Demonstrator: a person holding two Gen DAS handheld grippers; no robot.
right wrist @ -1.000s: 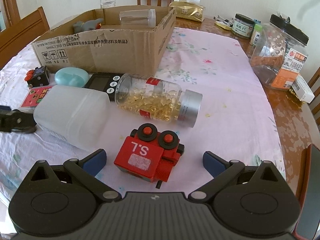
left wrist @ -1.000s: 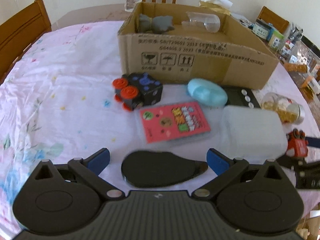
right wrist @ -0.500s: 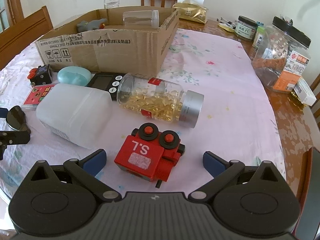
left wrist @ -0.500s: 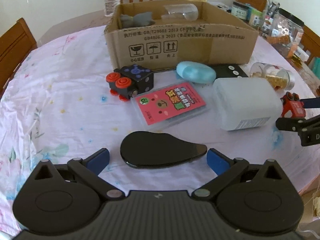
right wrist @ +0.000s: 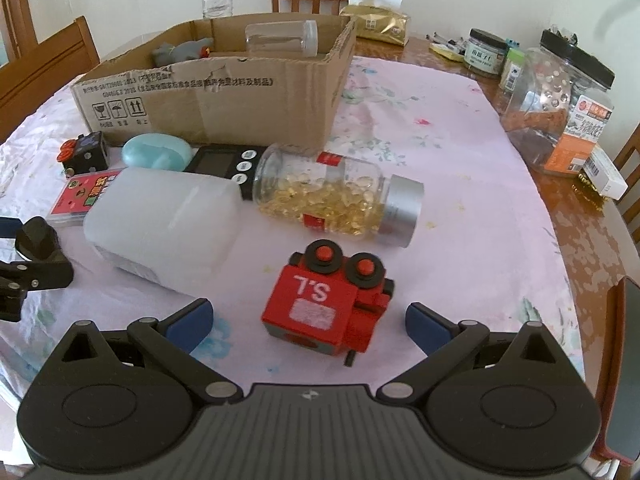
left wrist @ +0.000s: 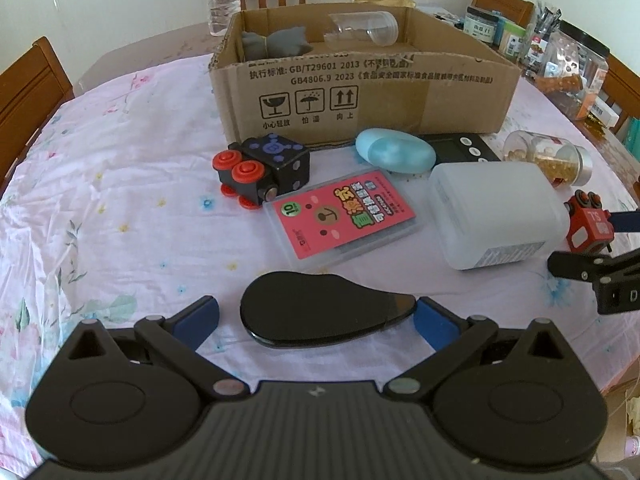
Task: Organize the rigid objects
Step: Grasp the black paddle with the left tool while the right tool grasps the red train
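Pale walls and wooden chairs point(left wrist: 28, 80) surround the counter point(left wrist: 120, 184), which is covered by a pink floral cloth. Landmark: the cardboard box point(left wrist: 360, 92), open at the top.

Left wrist view only: the left tool point(left wrist: 316, 316) is wide open and holds nothing; a flat black case point(left wrist: 320, 312) lies on the cloth between its fingers. This view also shows all of the pink card pack point(left wrist: 344, 220), in front of the box, and the black toy block point(left wrist: 260, 168) at the box's near-left corner.

Right wrist view only: the right tool point(right wrist: 308, 320) is wide open and holds nothing; the red toy block point(right wrist: 324, 304) sits between its fingers, apart from both. Beyond the box's right end, jars point(right wrist: 560, 108) stand on bare wood at the counter edge.

Both views: a grey toy point(left wrist: 276, 42) and a clear jar point(left wrist: 368, 28) lie inside the box. Against the box's front lie a blue oval case point(left wrist: 394, 150) and a black timer point(right wrist: 228, 164); a white jug point(right wrist: 160, 224) and a capsule bottle point(right wrist: 340, 196) lie nearer on their sides.

Open cloth extends left of the box and right of the capsule bottle.
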